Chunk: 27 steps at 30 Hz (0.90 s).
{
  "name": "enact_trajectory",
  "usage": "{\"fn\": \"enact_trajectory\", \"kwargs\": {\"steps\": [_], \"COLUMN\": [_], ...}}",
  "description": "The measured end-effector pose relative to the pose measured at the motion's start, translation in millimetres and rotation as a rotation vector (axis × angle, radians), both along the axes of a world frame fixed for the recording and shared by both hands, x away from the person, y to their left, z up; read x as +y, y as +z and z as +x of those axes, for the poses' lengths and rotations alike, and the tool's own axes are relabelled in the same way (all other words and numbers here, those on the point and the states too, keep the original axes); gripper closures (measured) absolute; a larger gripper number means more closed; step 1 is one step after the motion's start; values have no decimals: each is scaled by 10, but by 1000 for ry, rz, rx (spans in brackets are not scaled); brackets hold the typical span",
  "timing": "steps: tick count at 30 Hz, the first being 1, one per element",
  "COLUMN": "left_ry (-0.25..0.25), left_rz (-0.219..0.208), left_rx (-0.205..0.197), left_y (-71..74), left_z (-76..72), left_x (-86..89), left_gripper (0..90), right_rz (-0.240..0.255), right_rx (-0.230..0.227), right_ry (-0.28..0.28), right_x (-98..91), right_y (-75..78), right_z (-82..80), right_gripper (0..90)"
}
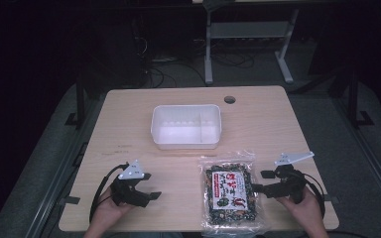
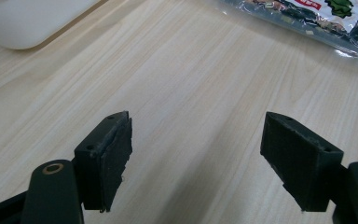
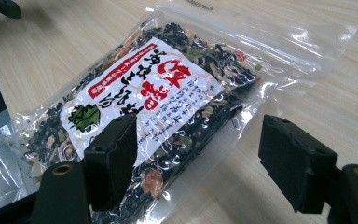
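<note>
A white tub [image 1: 186, 126] stood near the middle of the wooden table [image 1: 129, 114]. Nearer the person than the tub, and a little to its right, a clear bag of dried food [image 1: 230, 194] lay flat. The right gripper [image 1: 261, 181] hovered just beside that bag, jaws apart. The left gripper [image 1: 150, 186] was well left of the bag, jaws apart, empty.

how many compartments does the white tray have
2. The white tray at the table's middle is split by one divider: a wide compartment on the left and a narrower compartment on the right. Both look empty.
</note>
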<state>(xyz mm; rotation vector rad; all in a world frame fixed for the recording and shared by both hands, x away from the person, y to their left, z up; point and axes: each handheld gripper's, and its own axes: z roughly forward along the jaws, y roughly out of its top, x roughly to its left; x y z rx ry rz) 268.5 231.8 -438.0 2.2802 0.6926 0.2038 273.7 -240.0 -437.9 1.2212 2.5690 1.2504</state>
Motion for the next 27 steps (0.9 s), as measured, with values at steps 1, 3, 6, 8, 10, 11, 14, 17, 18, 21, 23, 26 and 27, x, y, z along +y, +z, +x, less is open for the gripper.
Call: {"fn": "enact_trajectory", "kwargs": {"steps": [1,3,6,8,10,11,14,17,18,21,23,26,27], "left_ry": [0,-1,-7,-12,-14,-16,-30,-40,-42,-64,-68,-82,-106], "left_rz": [0,-3,-4,-12,-17,-25,-46,-44,-42,-36,-31,-26,-15], "left_rx": [0,-1,-3,0,0,1,-3,0,5,40,43,52,58], "left_y": [1,4,17,34,56,71,117,156,166,178,178,175,170], "left_z": [-3,-6,-15,-21,-26,-27,-35,-20,-10,37,52,87,105], "left_x": [-7,-16,-52,-93,-120,-138,-214,-330,-374,-511,-559,-710,-815], "left_gripper": [239,240,243,246,256,259,281,328,357,455,486,595,640], "right_rz": [1,-3,5,13,17,20,21,16,16,21,23,11,9], "right_rx": [3,5,6,3,1,-1,-12,-24,-30,-27,-20,-11,-8], "right_ry": [1,3,5,5,5,2,-8,-14,-19,-36,-42,-80,-87], "right_x": [4,11,13,12,7,5,3,7,7,-13,-20,-41,-47], "right_y": [-3,-8,-9,0,9,17,47,85,97,133,139,169,177], "right_z": [4,7,7,10,22,27,51,98,121,210,247,372,408], "right_gripper": [273,273,274,274,274,274,274,275,276,290,291,304,305]}}
